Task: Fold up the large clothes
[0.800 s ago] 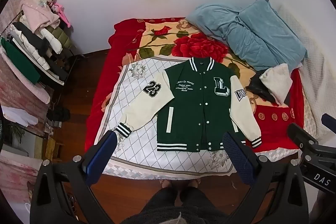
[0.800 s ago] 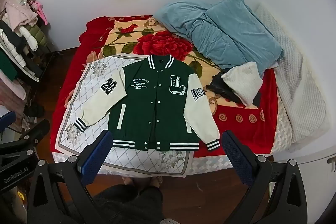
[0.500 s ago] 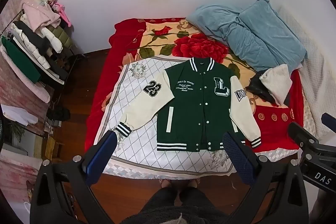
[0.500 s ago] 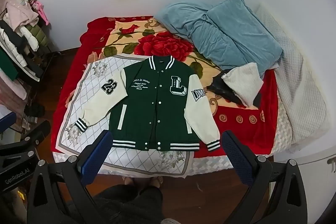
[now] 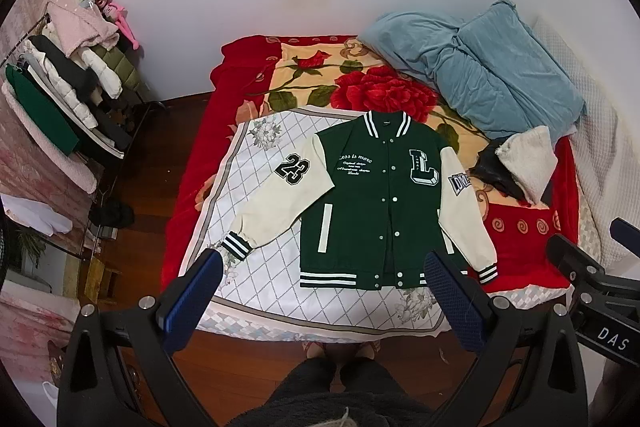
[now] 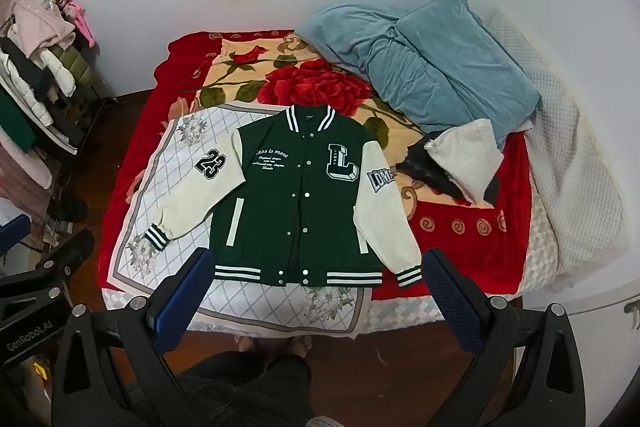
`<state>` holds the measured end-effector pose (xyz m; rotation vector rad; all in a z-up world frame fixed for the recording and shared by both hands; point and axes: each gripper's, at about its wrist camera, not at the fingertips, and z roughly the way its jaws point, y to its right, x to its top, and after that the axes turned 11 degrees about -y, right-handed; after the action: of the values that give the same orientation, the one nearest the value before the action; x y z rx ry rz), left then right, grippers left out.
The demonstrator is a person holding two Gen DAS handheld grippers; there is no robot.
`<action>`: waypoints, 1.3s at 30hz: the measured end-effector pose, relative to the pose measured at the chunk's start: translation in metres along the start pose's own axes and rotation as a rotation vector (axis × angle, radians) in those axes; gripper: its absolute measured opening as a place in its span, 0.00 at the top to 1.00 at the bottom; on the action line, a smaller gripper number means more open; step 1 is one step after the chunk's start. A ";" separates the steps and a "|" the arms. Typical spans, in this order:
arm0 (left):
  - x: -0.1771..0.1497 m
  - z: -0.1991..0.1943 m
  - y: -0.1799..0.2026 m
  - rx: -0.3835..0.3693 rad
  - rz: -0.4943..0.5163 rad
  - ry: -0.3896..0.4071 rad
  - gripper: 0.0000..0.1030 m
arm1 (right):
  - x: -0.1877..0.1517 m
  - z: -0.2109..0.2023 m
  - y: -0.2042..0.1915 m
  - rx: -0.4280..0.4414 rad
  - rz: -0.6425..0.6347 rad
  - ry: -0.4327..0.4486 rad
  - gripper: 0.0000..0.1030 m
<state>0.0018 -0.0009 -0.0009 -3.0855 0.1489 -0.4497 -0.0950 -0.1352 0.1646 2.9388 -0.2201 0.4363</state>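
Green varsity jacket with cream sleeves [image 5: 372, 203] lies flat, unfolded.
My left claw [image 5: 320, 291] and right claw [image 6: 316, 291] hang wide apart, empty; my finger [image 5: 452, 291] hides its hem corner.

a home bedroom: bed [image 5: 520, 223] with blankets, crowded clothes rack [image 5: 68, 99].

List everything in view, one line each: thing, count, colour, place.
Varsity jacket: one, green body, cream sleeves, flat on the bed, front up.
Diamond-pattern sheet: one, white and grey, under the jacket.
Rose-print blanket: one, red and beige, covering the bed.
Crumpled quilt: one, blue, far right of bed.
Folded fleece garment: one, cream, beside the quilt.
Clothes rack: one, mixed garments, left wall.
Wooden floor: brown, below.
Left gripper: open, blue pads, hovering.
Right gripper: open, blue pads, hovering.
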 end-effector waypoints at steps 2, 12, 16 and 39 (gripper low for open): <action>0.001 0.000 0.001 0.000 0.001 0.001 0.00 | 0.000 0.000 0.000 0.000 0.000 -0.001 0.00; 0.005 -0.006 -0.007 -0.004 -0.003 0.006 0.00 | 0.000 0.000 0.000 -0.003 0.001 0.001 0.00; 0.005 -0.006 -0.008 -0.006 -0.003 0.008 0.00 | -0.002 -0.004 -0.005 -0.005 0.001 0.003 0.00; 0.019 -0.017 0.006 -0.022 -0.003 0.019 0.00 | 0.002 -0.009 0.000 -0.005 0.002 0.005 0.00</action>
<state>0.0151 -0.0092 0.0204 -3.1038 0.1509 -0.4805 -0.0955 -0.1335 0.1737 2.9324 -0.2231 0.4423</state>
